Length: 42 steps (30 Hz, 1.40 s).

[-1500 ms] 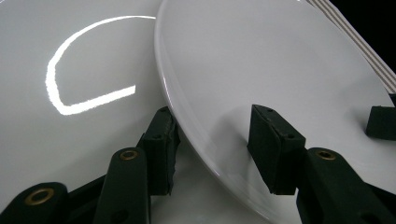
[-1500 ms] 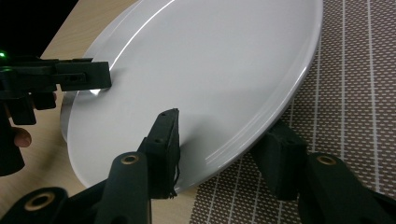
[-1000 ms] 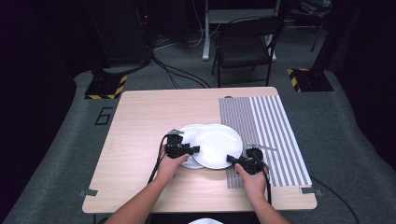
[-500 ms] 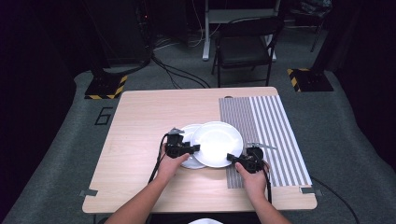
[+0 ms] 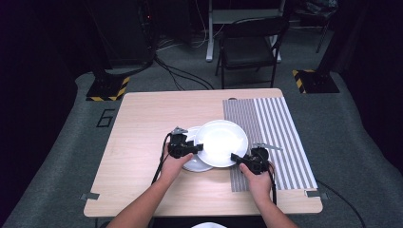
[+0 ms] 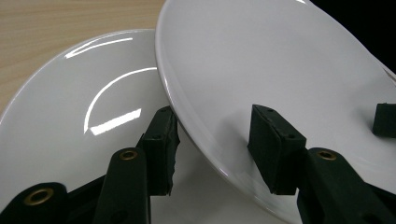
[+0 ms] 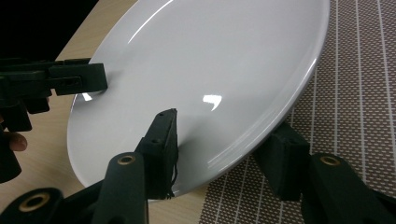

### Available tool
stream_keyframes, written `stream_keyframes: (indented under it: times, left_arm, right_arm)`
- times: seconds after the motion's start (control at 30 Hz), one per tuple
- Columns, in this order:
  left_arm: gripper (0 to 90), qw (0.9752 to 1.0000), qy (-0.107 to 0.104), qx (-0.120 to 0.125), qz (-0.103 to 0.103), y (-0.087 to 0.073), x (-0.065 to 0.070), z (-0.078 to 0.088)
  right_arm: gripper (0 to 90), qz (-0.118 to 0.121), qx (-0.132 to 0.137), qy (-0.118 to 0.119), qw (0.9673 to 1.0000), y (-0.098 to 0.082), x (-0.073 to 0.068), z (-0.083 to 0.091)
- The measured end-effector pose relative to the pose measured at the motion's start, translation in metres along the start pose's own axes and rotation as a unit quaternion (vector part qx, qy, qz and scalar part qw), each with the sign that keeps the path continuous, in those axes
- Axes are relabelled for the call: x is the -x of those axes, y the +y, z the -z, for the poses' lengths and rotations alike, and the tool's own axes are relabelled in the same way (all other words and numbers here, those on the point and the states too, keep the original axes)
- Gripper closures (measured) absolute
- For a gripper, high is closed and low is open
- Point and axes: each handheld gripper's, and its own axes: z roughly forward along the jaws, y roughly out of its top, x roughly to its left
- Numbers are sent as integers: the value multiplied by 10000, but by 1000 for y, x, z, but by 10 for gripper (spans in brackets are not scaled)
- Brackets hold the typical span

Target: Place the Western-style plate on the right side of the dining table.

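A large white plate (image 5: 221, 140) hangs tilted between both grippers, overlapping a second white plate (image 5: 197, 165) that lies flat on the wooden table (image 5: 142, 123). My left gripper (image 5: 198, 147) is shut on the upper plate's left rim. In the left gripper view one pad sits under the rim of the upper plate (image 6: 280, 60), above the lower plate (image 6: 70, 102), and the other pad rests on top. My right gripper (image 5: 234, 156) is shut on the near right rim. In the right gripper view its jaws clamp the plate (image 7: 210, 56) from above and below.
A striped grey placemat (image 5: 275, 128) covers the table's right side, partly beneath the raised plate. Behind the table stands a black folding chair (image 5: 249, 47), with cables across the floor. Bare wood stretches along the table's left and far parts.
The left gripper and the plate's left side have shifted very slightly. Both grips hold as before.
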Motion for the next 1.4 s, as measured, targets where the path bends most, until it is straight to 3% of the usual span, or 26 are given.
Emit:
stream_keyframes:
  times: [0.57, 0.9, 1.03, 1.4]
  left_arm:
    - [527, 10000, -32, 63, 11, 5, 4, 1]
    - [527, 9999, -99, 96, 44, 10, 7, 2]
    - [528, 9999, -53, 74, -47, 13, 10, 1]
    - [529, 9999, -74, 99, 22, 14, 12, -4]
  right_arm:
    - [524, 141, 146, -11, 9998, 8, -1, 5]
    - [543, 66, 232, 73, 9997, 13, 1, 11]
    - [560, 26, 265, 128, 9996, 14, 2, 13]
    - [609, -312, 301, 322, 9985, 16, 12, 15]
